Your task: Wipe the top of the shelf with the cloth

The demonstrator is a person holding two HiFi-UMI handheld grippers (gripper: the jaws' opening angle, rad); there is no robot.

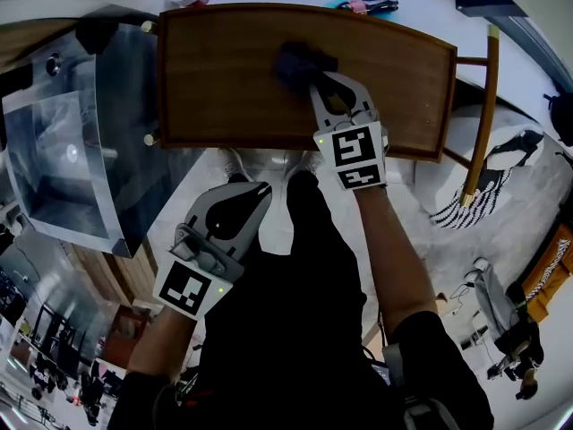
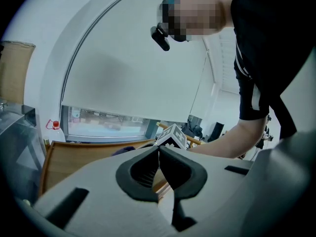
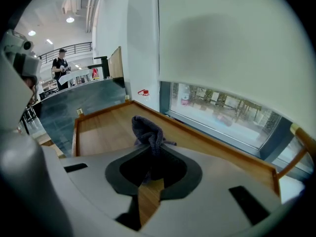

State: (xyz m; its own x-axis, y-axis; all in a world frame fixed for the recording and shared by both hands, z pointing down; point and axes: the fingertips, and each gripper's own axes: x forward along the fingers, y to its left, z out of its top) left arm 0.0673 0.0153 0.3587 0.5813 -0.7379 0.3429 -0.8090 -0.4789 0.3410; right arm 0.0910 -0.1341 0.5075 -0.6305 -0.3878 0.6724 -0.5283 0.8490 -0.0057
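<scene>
The shelf top (image 1: 233, 79) is a brown wooden board with a raised rim, also seen in the right gripper view (image 3: 103, 127). A dark purple cloth (image 1: 300, 64) lies bunched on it near the middle. My right gripper (image 1: 315, 86) is shut on the cloth (image 3: 148, 132), which sticks up between its fingertips. My left gripper (image 1: 255, 193) hangs below the shelf's near edge, over the floor, shut with nothing in it (image 2: 158, 149).
A glass-topped unit (image 1: 63, 141) stands left of the shelf. A wooden pole (image 1: 482, 115) leans at the right. Small items (image 1: 367, 5) lie beyond the shelf's far edge. The person's legs and shoes (image 1: 269, 164) are below the near edge.
</scene>
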